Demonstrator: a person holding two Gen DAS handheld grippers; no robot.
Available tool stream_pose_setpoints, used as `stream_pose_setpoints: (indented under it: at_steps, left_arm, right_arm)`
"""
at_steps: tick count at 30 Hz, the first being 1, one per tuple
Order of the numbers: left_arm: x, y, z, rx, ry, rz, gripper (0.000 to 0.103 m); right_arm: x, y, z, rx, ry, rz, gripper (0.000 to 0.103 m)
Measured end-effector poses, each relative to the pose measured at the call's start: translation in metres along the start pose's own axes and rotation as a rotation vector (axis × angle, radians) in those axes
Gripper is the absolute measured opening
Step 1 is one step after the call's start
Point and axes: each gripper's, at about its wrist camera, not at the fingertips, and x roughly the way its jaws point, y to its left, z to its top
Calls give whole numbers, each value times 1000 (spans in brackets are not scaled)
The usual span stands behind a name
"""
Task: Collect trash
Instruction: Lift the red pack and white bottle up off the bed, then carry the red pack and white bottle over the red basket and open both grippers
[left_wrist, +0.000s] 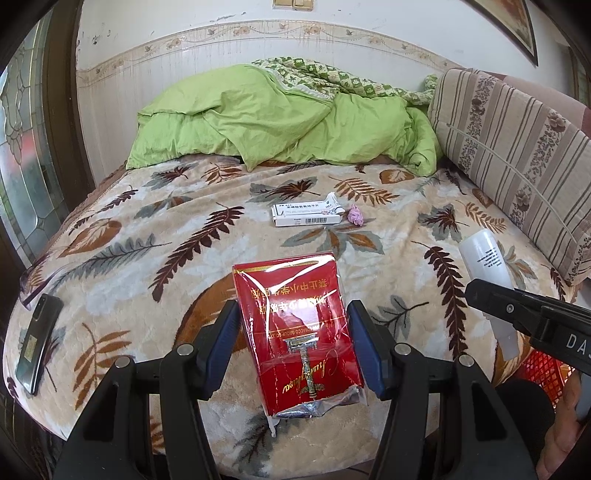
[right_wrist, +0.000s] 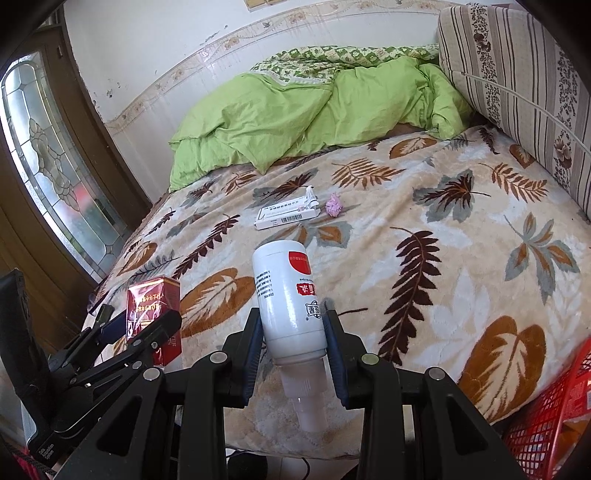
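My left gripper (left_wrist: 293, 325) is shut on a red cigarette pack (left_wrist: 295, 332) wrapped in clear film, held above the near end of the bed. The pack (right_wrist: 153, 314) and left gripper also show at the left of the right wrist view. My right gripper (right_wrist: 291, 332) is shut on a white plastic bottle (right_wrist: 286, 299), cap end toward the camera; the bottle also shows in the left wrist view (left_wrist: 484, 258). A white medicine box (left_wrist: 306, 216) (right_wrist: 286, 214) and a crumpled pink wrapper (left_wrist: 355, 215) (right_wrist: 334, 205) lie mid-bed on the leaf-patterned blanket (left_wrist: 147, 240).
A red plastic basket (right_wrist: 546, 421) (left_wrist: 543, 369) sits beside the bed at lower right. A black phone (left_wrist: 38, 343) lies at the blanket's left edge. A green quilt (left_wrist: 280, 118) is piled at the far end. A striped cushion (left_wrist: 517, 147) lines the right side.
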Motion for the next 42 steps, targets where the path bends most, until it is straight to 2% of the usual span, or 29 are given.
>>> stream_pose_setpoints:
  at_steps: [18,25,30,36,42]
  left_arm:
    - [5,-12,-2,37,22,-20,58]
    - [4,-30,1,76,29,-64,58]
    - [-3,-63,7,159,18,-180,58]
    - [-12,-130,18,271,49,-399,58]
    - [-19,-216,24,360,141,-646,59]
  right_arm:
    - [-8,-18,2,52,-14,6,35]
    - [-23,-41,1,104,-32,-2,35]
    - [-54,-77,-5,163,-63,-56,35]
    - [-120,-152,-25,320,-137,-197,35]
    - [-191,-221,-47,461,-222,-370,35]
